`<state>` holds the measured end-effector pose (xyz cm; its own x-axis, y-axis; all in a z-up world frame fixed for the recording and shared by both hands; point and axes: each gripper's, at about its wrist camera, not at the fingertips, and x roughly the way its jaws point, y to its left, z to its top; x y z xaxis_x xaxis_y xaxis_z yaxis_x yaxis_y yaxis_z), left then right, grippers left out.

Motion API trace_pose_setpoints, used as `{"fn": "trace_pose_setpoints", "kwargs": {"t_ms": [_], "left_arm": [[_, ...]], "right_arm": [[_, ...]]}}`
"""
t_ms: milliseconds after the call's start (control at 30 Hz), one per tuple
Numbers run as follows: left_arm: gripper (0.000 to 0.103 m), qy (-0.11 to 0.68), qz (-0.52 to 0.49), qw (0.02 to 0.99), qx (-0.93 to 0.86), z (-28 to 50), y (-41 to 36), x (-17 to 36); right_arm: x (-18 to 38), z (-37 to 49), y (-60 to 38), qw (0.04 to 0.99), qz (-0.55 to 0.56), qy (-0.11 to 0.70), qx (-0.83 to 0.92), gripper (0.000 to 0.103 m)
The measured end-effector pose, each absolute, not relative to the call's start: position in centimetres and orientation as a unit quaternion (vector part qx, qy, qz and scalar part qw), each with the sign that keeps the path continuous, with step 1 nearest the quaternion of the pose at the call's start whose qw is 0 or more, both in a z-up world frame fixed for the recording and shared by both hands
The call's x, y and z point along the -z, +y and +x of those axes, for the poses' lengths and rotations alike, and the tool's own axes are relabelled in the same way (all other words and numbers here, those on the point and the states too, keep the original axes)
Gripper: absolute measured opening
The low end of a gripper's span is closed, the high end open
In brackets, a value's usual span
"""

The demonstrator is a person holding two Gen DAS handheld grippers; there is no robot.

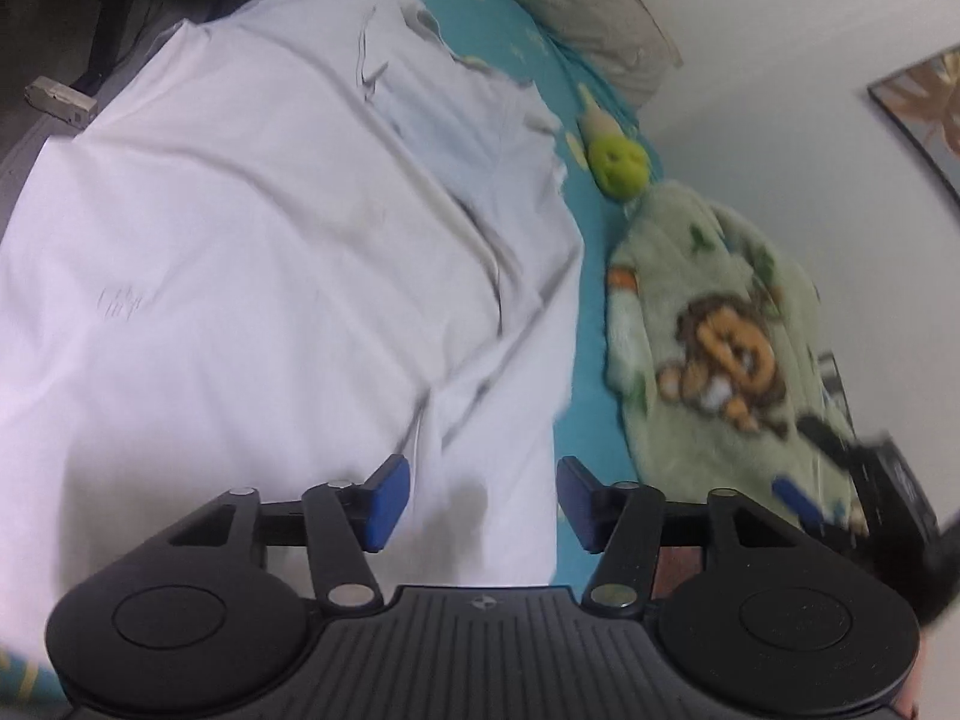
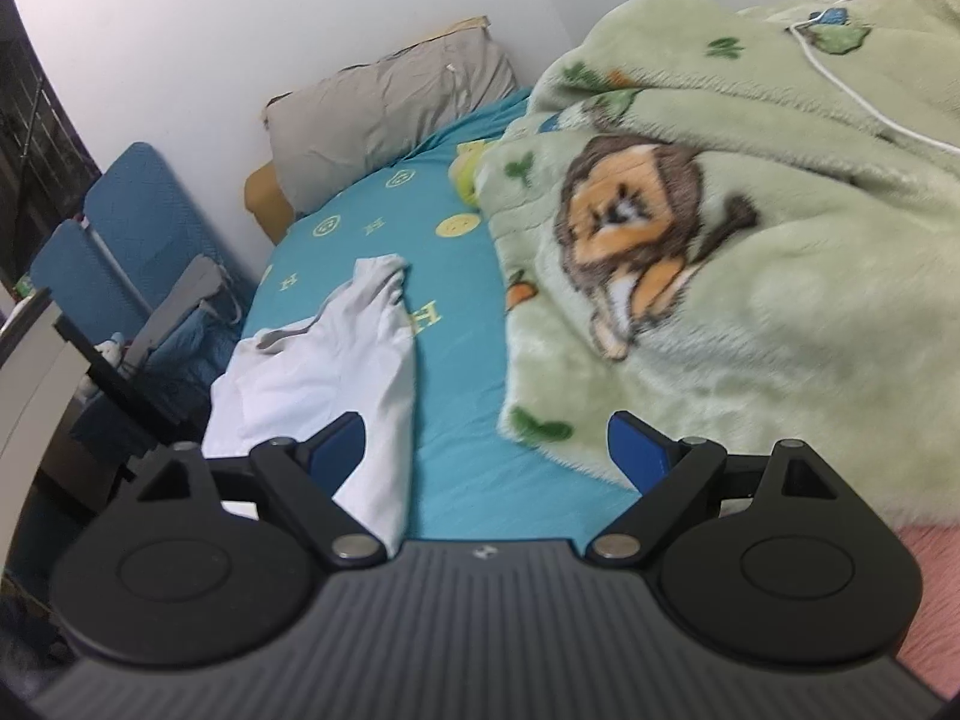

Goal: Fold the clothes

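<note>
- Green fleece blanket (image 2: 750,276) with a lion print, bunched up along the wall side of the bed — a white cable (image 2: 852,81) trails over it.
- Teal bedsheet (image 2: 456,372), yellow button and letter motifs.
- Grey pillow (image 2: 390,114) against the white wall (image 2: 240,18).
- Green plush toy (image 1: 618,162) just beside the blanket's edge.
- Blue folding chair (image 2: 132,228) off the bedside.

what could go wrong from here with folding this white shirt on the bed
1. The white shirt lies creased and bunched near its far edge; folding it as it lies would likely lock the wrinkles in.
2. The green lion blanket sits close beside the shirt, so the open right gripper might snag its fleece edge.
3. The left gripper is open, holding nothing, above the shirt's edge; a shallow pinch may also catch the teal sheet.
</note>
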<state>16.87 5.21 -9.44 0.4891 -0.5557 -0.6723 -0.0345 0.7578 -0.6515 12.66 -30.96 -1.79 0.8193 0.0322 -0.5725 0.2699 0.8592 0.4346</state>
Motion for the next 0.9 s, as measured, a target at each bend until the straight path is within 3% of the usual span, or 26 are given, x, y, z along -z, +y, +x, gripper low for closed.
{"fn": "trace_pose_setpoints", "kwargs": {"t_ms": [300, 533, 567, 633, 667, 900], "left_arm": [[0.064, 0.429, -0.288, 0.851, 0.096, 30.2, 1.6, 12.9], [0.058, 0.391, -0.298, 0.867, 0.082, 34.8, 0.8, 15.7], [0.051, 0.383, -0.288, 0.872, 0.102, 35.2, 0.3, 15.5], [0.024, 0.383, -0.251, 0.881, 0.119, 35.8, -0.7, 15.2], [0.002, 0.383, -0.235, 0.885, 0.120, 36.1, -1.1, 15.0], [0.000, 0.335, -0.092, 0.938, 0.026, 38.4, -1.5, 12.8]], "right_arm": [[3.0, 14.0, -29.8, 0.919, 0.238, 0.309, 0.058, 0.089], [3.9, 16.0, -30.0, 0.913, 0.252, 0.318, 0.047, 0.089], [4.0, 16.3, -30.0, 0.912, 0.251, 0.320, 0.046, 0.089], [4.3, 16.9, -30.0, 0.909, 0.258, 0.325, 0.042, 0.089], [4.5, 17.2, -30.0, 0.907, 0.263, 0.327, 0.038, 0.089], [5.3, 18.3, -30.3, 0.900, 0.272, 0.339, 0.038, 0.089]]}}
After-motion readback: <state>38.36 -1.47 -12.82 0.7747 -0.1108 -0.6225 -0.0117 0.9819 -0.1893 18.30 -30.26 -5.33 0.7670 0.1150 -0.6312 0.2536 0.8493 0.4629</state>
